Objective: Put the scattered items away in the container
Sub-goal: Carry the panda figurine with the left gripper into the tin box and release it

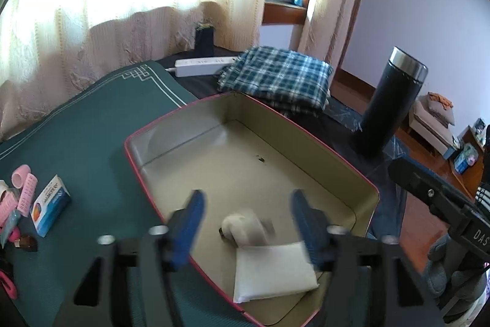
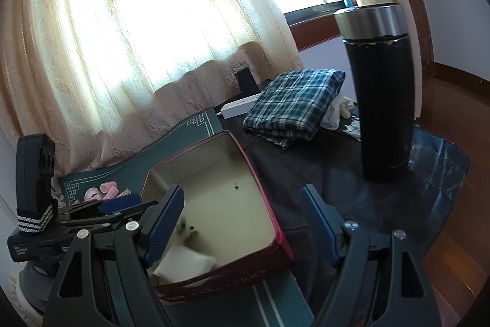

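Note:
A red-rimmed tin box (image 1: 134, 161) with a cream inside sits on the green mat (image 1: 76, 124). In it lie a white flat packet (image 1: 272, 275) and a blurred white roll (image 1: 245, 229). My left gripper (image 1: 246, 222) is open above the box's near end, with the roll between and below its blue fingers. Pink hair rollers (image 1: 26, 189), a blue-white small box (image 1: 50, 204) and other small items lie on the mat at left. My right gripper (image 2: 242, 232) is open and empty over the box's (image 2: 275, 238) near right corner; the packet (image 2: 183, 262) shows there too.
A tall black flask (image 1: 389, 100) stands right of the box; it also shows in the right wrist view (image 2: 382, 100). A folded plaid cloth (image 1: 275, 75) and a white power strip (image 1: 202, 65) lie behind. Curtains hang at the back. The table edge and wooden floor are at right.

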